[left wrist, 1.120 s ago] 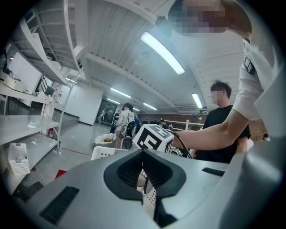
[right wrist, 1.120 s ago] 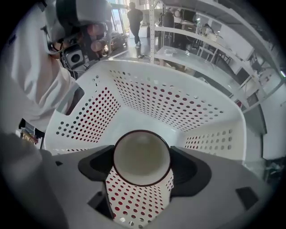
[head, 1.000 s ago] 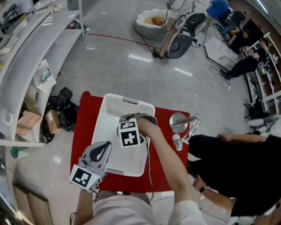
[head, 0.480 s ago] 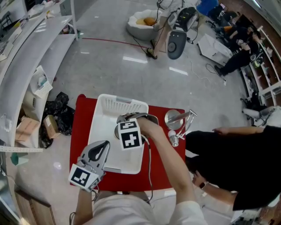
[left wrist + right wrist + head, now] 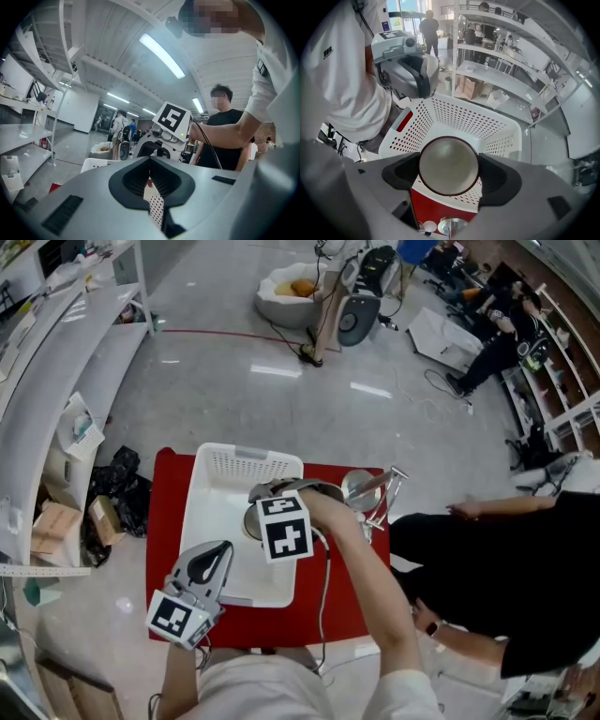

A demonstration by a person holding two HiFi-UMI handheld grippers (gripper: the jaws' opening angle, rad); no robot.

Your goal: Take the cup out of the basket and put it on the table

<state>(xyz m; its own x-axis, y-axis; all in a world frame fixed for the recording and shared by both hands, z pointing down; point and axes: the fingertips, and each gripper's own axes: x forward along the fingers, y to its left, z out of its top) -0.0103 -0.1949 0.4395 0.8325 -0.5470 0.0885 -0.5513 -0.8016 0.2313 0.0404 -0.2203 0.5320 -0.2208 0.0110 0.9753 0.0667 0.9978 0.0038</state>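
The round cream-coloured cup with a dark rim (image 5: 448, 164) is being gripped by the right gripper (image 5: 448, 172). The jaws are being pressed against its two sides, and its round face is being shown to that gripper's own camera. From the head view, the cup is being held over the right part of the white perforated plastic basket (image 5: 246, 459), close to its right wall. Whether the cup is touching the basket floor cannot be told. The basket is being borne by the red-covered table (image 5: 163, 521). A round shiny metal dish (image 5: 359, 489) is lying on the red cover just beside the basket's right wall. The left gripper (image 5: 150, 173) is being held low at the basket's near left corner — its jaws are being kept together at the tips, with nothing between them.
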